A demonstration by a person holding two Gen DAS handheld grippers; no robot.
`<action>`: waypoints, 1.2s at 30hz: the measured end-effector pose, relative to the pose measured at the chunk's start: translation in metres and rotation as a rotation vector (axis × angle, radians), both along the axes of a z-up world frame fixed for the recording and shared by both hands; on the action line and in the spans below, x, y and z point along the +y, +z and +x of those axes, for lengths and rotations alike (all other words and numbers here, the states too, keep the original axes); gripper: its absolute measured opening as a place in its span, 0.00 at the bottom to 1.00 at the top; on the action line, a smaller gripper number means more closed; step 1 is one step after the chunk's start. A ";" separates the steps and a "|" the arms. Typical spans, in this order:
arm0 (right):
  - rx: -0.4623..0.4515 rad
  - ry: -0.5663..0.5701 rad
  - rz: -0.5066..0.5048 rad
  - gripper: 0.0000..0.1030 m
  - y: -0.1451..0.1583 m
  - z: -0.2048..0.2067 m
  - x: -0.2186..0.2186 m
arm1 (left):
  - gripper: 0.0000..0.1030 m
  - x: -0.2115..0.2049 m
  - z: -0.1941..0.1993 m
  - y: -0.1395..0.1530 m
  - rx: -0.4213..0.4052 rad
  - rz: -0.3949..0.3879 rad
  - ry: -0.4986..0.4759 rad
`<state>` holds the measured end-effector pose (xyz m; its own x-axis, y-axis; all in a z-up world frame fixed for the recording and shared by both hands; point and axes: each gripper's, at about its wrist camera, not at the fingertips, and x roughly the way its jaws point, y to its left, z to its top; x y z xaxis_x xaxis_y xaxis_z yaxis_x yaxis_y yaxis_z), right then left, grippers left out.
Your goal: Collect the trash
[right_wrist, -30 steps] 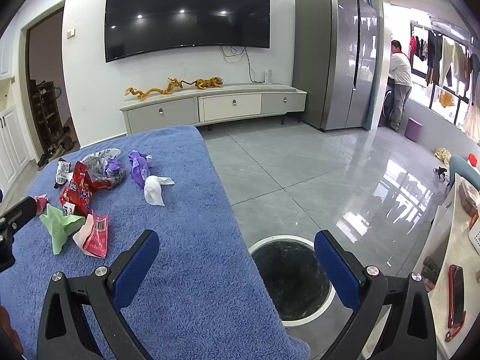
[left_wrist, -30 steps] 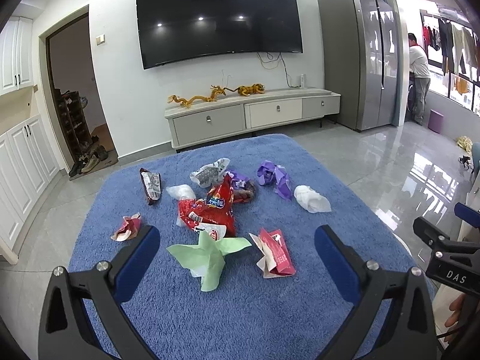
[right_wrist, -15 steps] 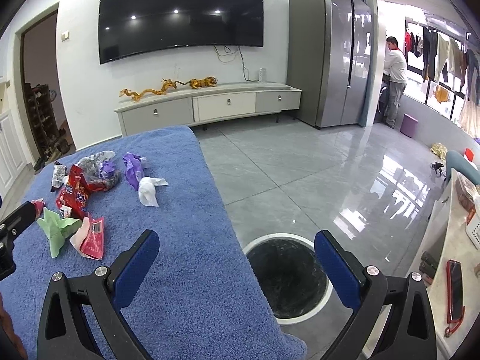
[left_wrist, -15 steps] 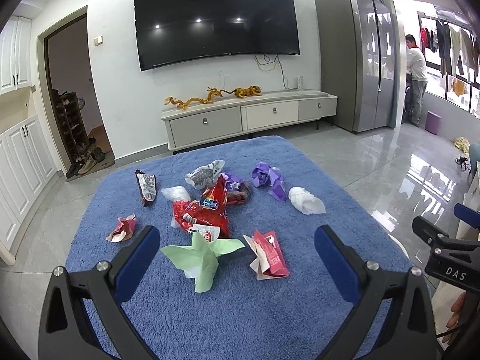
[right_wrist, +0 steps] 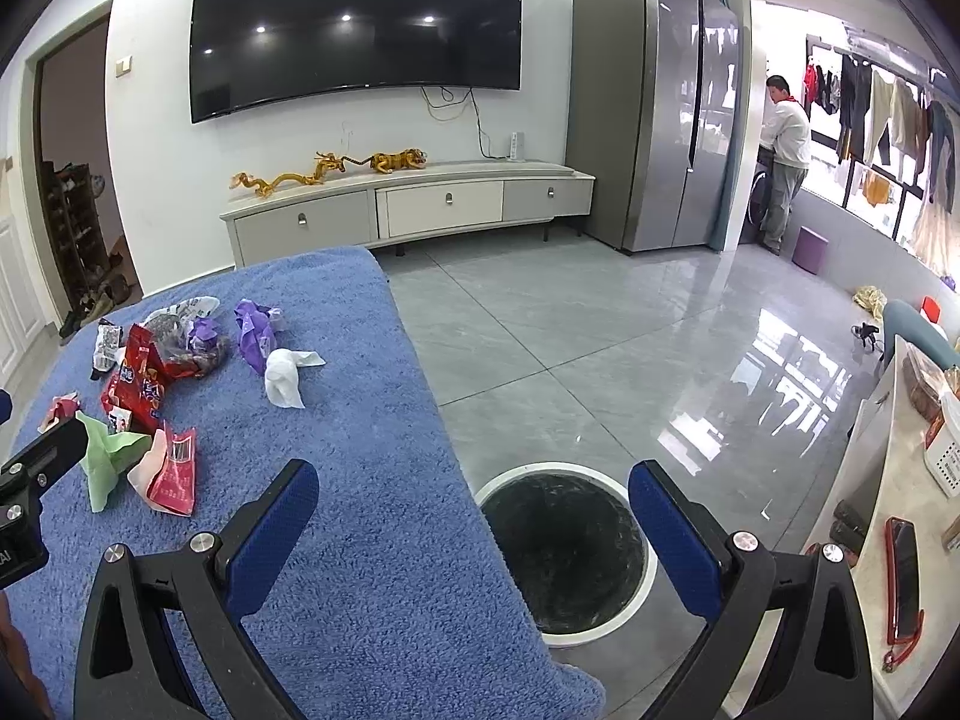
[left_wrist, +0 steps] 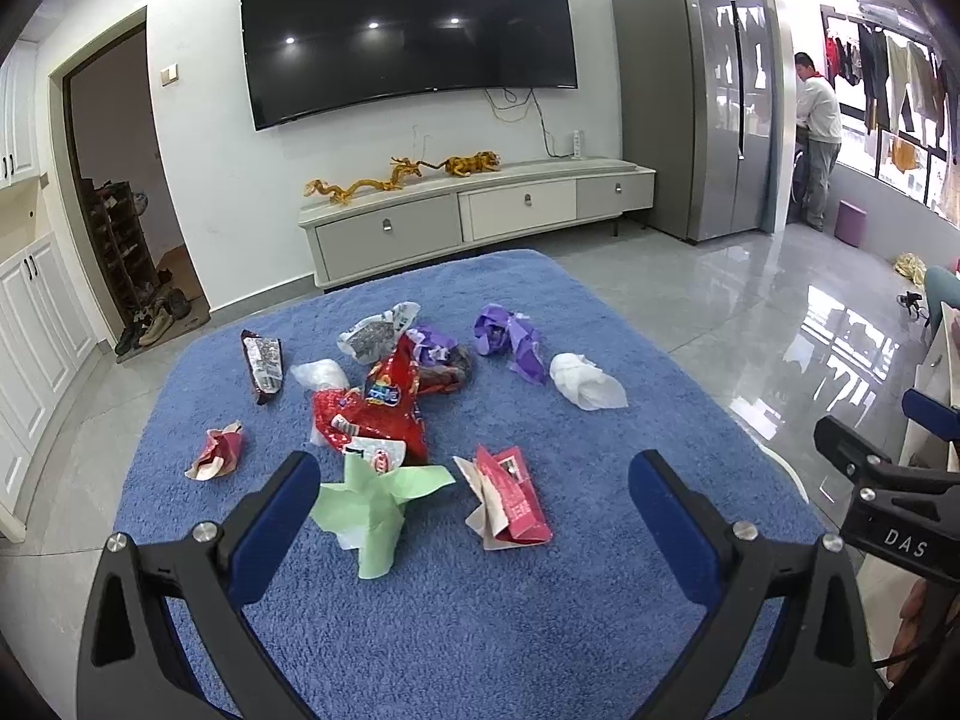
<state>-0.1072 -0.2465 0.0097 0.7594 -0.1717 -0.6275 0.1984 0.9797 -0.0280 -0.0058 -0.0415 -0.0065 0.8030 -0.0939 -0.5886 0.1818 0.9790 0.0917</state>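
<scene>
— So, where do my two grippers stand?

— Your left gripper (left_wrist: 474, 498) has its jaws spread wide and grasps nothing. It hangs above the blue fleece cloth (left_wrist: 456, 618), apart from every scrap. Your right gripper (right_wrist: 474, 498) is just as wide, also with nothing in it.

— What lies at the left jaws?

— Just inside the left-hand jaw, the crumpled green paper (left_wrist: 375, 510). Near the middle of the gap, a little ahead of the tips, lies the red-and-pink wrapper (left_wrist: 510, 498). Beyond the green paper, ahead of the jaws, lies the big red snack bag (left_wrist: 375, 414), with a purple wrapper (left_wrist: 510, 339) and a white tissue (left_wrist: 585, 381) farther out toward the right-hand jaw. A dark snack packet (left_wrist: 263, 363) and a small red-and-cream scrap (left_wrist: 219, 450) sit outside the left-hand jaw.

— And at the right jaws?

— Between them you see the edge of the cloth and, on the floor below, the round bin (right_wrist: 567, 552) with a white rim and dark inside, nearer the right-hand jaw. The trash lies well off beyond your left-hand jaw, where the left gripper's finger also pokes into view.
</scene>
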 end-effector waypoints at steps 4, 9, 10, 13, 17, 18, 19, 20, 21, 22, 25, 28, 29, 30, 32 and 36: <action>-0.001 -0.006 0.000 1.00 0.000 0.000 -0.003 | 1.00 -0.004 0.002 0.000 -0.003 0.003 0.001; -0.007 -0.008 -0.004 1.00 0.000 0.000 -0.005 | 1.00 -0.007 0.005 0.000 0.003 -0.006 -0.003; -0.007 -0.006 0.000 1.00 -0.001 0.000 -0.005 | 1.00 -0.008 0.006 0.000 0.006 -0.003 -0.002; -0.003 -0.005 0.007 1.00 -0.003 0.002 -0.008 | 1.00 -0.012 0.008 -0.002 0.014 0.008 -0.002; 0.006 0.000 0.027 1.00 -0.007 0.004 -0.011 | 1.00 -0.015 0.011 -0.007 0.037 0.029 0.003; 0.008 0.001 0.030 1.00 -0.008 0.004 -0.011 | 1.00 -0.015 0.012 -0.009 0.040 0.032 0.004; 0.012 0.003 0.030 1.00 -0.009 0.005 -0.010 | 1.00 -0.016 0.012 -0.010 0.043 0.037 0.007; 0.015 0.006 0.029 1.00 -0.010 0.005 -0.010 | 1.00 -0.016 0.013 -0.011 0.046 0.042 0.009; 0.017 0.007 0.028 1.00 -0.011 0.005 -0.009 | 1.00 -0.017 0.014 -0.012 0.051 0.044 0.008; 0.020 0.009 0.028 1.00 -0.012 0.006 -0.009 | 1.00 -0.017 0.014 -0.013 0.052 0.046 0.008; 0.025 0.011 0.026 1.00 -0.013 0.008 -0.007 | 1.00 -0.017 0.014 -0.014 0.054 0.048 0.002; 0.029 0.013 0.025 1.00 -0.013 0.009 -0.007 | 1.00 -0.017 0.015 -0.015 0.051 0.051 -0.004; 0.030 0.015 0.026 1.00 -0.014 0.009 -0.007 | 1.00 -0.017 0.015 -0.015 0.050 0.051 -0.006; 0.031 0.017 0.027 1.00 -0.014 0.010 -0.007 | 1.00 -0.018 0.016 -0.015 0.048 0.052 -0.006; 0.034 0.023 0.028 1.00 -0.015 0.011 -0.007 | 1.00 -0.017 0.016 -0.015 0.045 0.052 -0.008; 0.039 0.041 0.033 1.00 -0.016 0.013 -0.005 | 1.00 -0.015 0.019 -0.016 0.046 0.046 -0.006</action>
<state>-0.0943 -0.2514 -0.0064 0.7401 -0.1196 -0.6618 0.1577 0.9875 -0.0021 0.0128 -0.0564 -0.0228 0.7747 -0.0711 -0.6283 0.1929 0.9729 0.1278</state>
